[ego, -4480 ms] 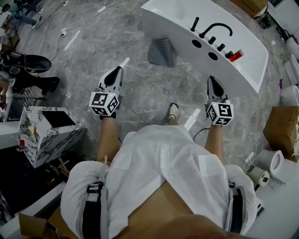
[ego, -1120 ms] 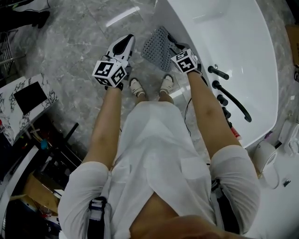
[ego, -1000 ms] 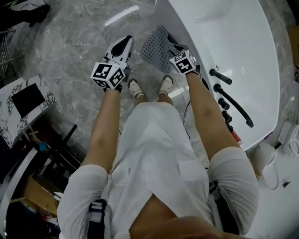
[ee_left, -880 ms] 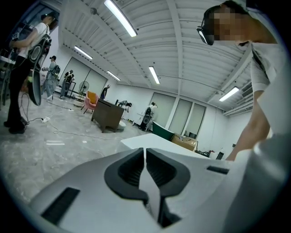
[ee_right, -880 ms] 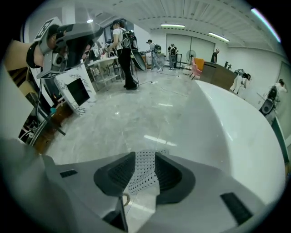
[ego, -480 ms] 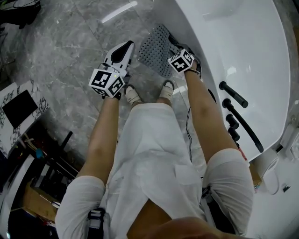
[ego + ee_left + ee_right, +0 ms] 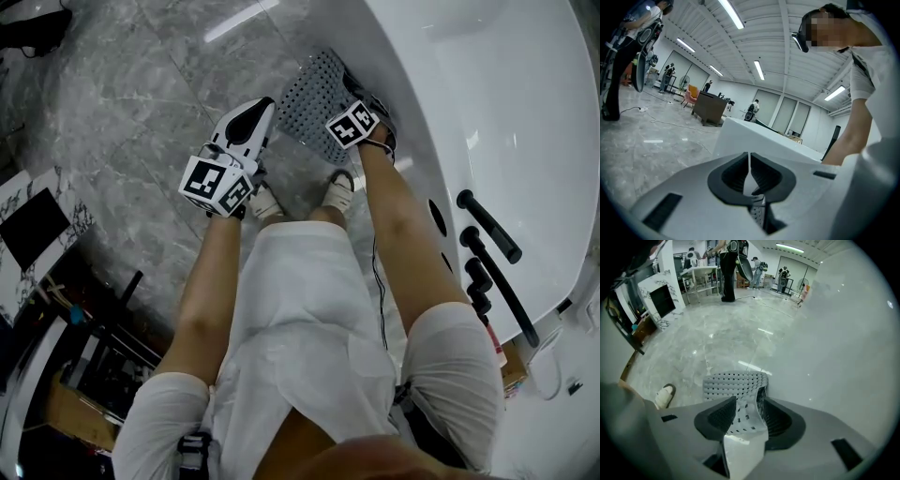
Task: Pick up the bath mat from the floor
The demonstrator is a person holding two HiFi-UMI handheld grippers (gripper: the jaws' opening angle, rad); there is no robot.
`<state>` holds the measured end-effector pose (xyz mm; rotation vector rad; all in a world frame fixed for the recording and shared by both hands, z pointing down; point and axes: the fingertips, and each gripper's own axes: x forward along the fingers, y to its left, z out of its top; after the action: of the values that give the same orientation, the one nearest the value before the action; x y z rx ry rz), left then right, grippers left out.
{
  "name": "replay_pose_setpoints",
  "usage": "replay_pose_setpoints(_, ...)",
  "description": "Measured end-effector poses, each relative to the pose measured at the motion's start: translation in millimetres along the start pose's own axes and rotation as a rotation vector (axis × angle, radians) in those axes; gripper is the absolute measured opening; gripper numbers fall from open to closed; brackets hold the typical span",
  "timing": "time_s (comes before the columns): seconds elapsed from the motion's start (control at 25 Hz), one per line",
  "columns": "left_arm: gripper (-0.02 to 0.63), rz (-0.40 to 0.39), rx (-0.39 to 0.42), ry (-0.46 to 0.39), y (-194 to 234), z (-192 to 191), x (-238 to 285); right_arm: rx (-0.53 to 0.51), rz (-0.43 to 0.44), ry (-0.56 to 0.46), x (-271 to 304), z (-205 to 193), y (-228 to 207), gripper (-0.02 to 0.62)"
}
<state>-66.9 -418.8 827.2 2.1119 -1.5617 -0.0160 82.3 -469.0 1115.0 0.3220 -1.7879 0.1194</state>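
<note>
– Edge of the grey perforated rubber bath mat (image 7: 314, 94) is covered by the right gripper (image 7: 364, 111) in the head view. Is it gripped?
– The right gripper view settles that. A raised fold of mat stands between jaws that have just been opening; they stand wide, not pinching. The mat lies on the grey marbled floor (image 7: 141, 112) against the white bathtub (image 7: 487, 94).
– And the left gripper (image 7: 261, 108)?
– It's beside the mat, and its own view shows the jaws nearly together on nothing.
</note>
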Motion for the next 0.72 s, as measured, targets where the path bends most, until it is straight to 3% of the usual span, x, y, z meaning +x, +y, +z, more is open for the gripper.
replay_pose_setpoints(0.16, 0.02, 0.002, -0.003, 0.002, 8, -11, 1, 0.003, -0.053, 0.089, 24, -1, -6, 0.198)
replay_pose_setpoints(0.36, 0.02, 0.004, -0.002, 0.004, 14, -20, 2, 0.048, 0.004, 0.218, 43, -14, -4, 0.195)
replay_pose_setpoints(0.52, 0.02, 0.007, -0.011, 0.006, 16, -23, 1, 0.046, 0.012, 0.245, 42, -18, -8, 0.092)
replay_pose_setpoints(0.72, 0.02, 0.006, -0.011, 0.016, 15, -23, 0, 0.002, 0.071, 0.253, 36, -17, 0, 0.071)
